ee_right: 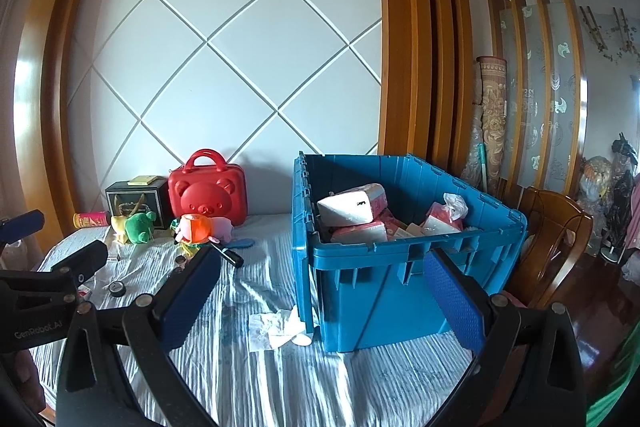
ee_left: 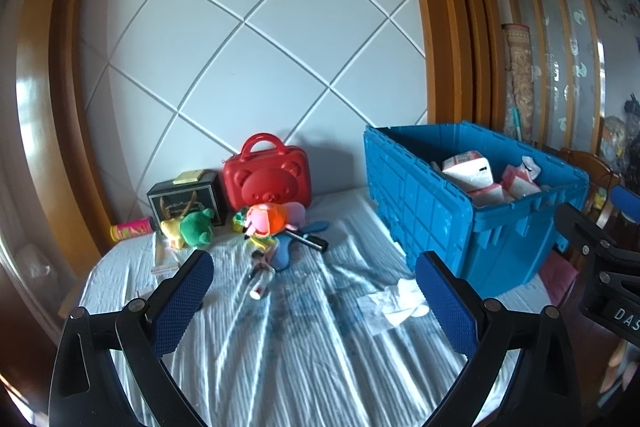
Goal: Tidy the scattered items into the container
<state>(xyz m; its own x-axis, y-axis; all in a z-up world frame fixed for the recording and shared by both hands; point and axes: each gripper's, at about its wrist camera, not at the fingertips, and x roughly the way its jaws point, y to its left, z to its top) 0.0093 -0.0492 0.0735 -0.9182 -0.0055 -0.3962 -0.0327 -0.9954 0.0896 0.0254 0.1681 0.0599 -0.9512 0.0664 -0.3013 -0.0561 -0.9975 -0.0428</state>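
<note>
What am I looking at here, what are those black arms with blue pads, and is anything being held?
These are two handheld grippers, one in each of a person's hands, each with a fisheye camera looking along its two fingers. One picture is from the left gripper, the other from the right gripper. Both are open and hold nothing. They face a bed with a striped sheet. On it stand a blue crate already holding tissue packs, a red bear case, a black box, a green plush frog, a pink plush toy and a crumpled tissue.
</note>
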